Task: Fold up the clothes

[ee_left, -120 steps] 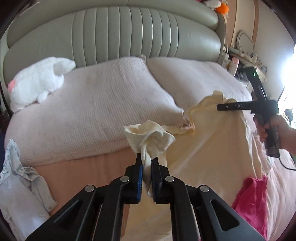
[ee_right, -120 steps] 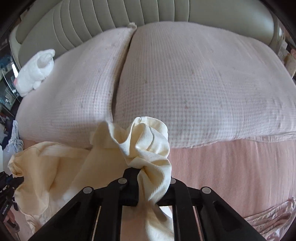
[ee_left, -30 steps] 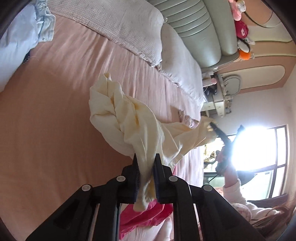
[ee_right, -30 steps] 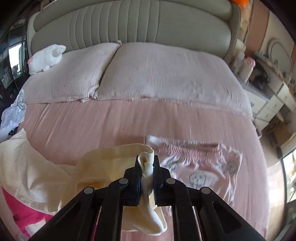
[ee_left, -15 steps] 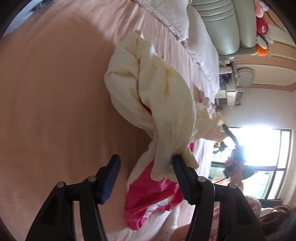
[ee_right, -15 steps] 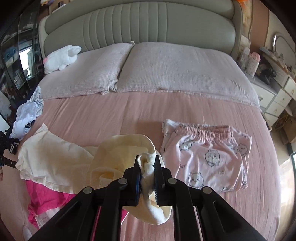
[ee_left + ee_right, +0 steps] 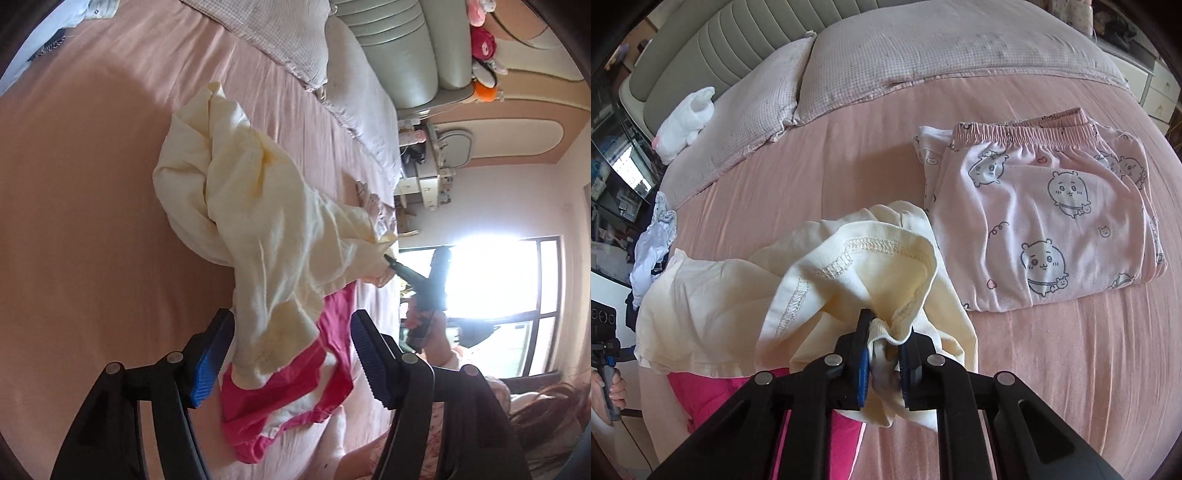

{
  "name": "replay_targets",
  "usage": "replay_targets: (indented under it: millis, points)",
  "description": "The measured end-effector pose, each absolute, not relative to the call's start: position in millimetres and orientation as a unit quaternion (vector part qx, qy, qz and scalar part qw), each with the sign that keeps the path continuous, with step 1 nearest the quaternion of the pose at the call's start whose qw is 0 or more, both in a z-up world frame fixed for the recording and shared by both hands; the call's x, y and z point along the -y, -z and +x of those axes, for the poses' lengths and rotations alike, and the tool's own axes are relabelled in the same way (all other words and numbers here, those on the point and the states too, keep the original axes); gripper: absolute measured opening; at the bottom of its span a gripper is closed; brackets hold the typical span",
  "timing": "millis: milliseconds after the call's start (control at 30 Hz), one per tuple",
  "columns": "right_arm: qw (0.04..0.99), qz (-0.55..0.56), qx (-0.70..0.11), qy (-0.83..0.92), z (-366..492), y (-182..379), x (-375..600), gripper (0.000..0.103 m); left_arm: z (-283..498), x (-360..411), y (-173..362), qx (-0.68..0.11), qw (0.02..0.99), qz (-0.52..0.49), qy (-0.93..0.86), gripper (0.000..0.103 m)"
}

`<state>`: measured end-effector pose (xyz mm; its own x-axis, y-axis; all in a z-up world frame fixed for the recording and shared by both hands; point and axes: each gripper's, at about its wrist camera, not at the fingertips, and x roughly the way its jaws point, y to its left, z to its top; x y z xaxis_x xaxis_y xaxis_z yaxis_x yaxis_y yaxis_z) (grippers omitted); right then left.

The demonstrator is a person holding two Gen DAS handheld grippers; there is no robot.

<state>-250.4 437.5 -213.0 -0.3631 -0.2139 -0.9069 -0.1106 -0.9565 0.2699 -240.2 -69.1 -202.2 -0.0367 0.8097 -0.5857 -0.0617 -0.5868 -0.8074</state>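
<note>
The cream garment [image 7: 827,295] lies bunched on the pink bed [image 7: 1071,350], draped over a magenta garment [image 7: 325,387] (no container holds any clothes here). The right claw [image 7: 882,354] is clamped narrow on a gathered edge of the cream cloth. The left claw [image 7: 291,362] stands partly apart and is closing, the cloth's free end hanging between its blue pads [image 7: 207,365] without being pressed. Folded printed pyjamas [image 7: 1052,221] lie just beside, below the pillows [image 7: 923,55].
</note>
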Motion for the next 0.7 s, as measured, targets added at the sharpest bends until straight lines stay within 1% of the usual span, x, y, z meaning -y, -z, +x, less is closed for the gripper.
replay_targets:
  millis: [33, 67, 200, 267, 300, 367, 433, 567, 633, 700]
  points:
    - [0.032, 0.562, 0.141, 0.814, -251, 212, -437, 0.010, -243, 65, 201, 0.305, 0.333, -0.606, -0.655, 0.009]
    - [0.031, 0.558, 0.140, 0.817, -252, 210, -436, 0.009, -245, 61, 200, 0.303, 0.332, -0.603, -0.659, 0.007]
    - [0.010, 0.499, 0.127, 0.857, -257, 182, -438, 0.007, -260, 48, 178, 0.307, 0.346, -0.576, -0.674, 0.007]
    - [0.009, 0.484, 0.127, 0.866, -269, 173, -441, 0.007, -271, 42, 168, 0.290, 0.355, -0.585, -0.669, 0.008]
    - [0.007, 0.483, 0.123, 0.867, -276, 170, -441, 0.007, -276, 44, 166, 0.282, 0.342, -0.594, -0.671, 0.008]
    - [0.019, 0.491, 0.119, 0.863, -287, 166, -438, 0.007, -281, 53, 166, 0.284, 0.327, -0.601, -0.672, 0.008]
    - [0.031, 0.481, 0.122, 0.868, -281, 159, -436, 0.007, -282, 65, 163, 0.280, 0.311, -0.597, -0.684, 0.007]
    - [0.054, 0.460, 0.127, 0.877, -267, 145, -432, 0.007, -268, 98, 158, 0.321, 0.297, -0.555, -0.707, 0.007]
    - [0.053, 0.460, 0.131, 0.877, -258, 148, -436, 0.007, -261, 107, 156, 0.309, 0.291, -0.546, -0.722, 0.007]
    - [0.038, 0.465, 0.131, 0.875, -250, 155, -441, 0.007, -255, 106, 161, 0.321, 0.291, -0.552, -0.712, 0.007]
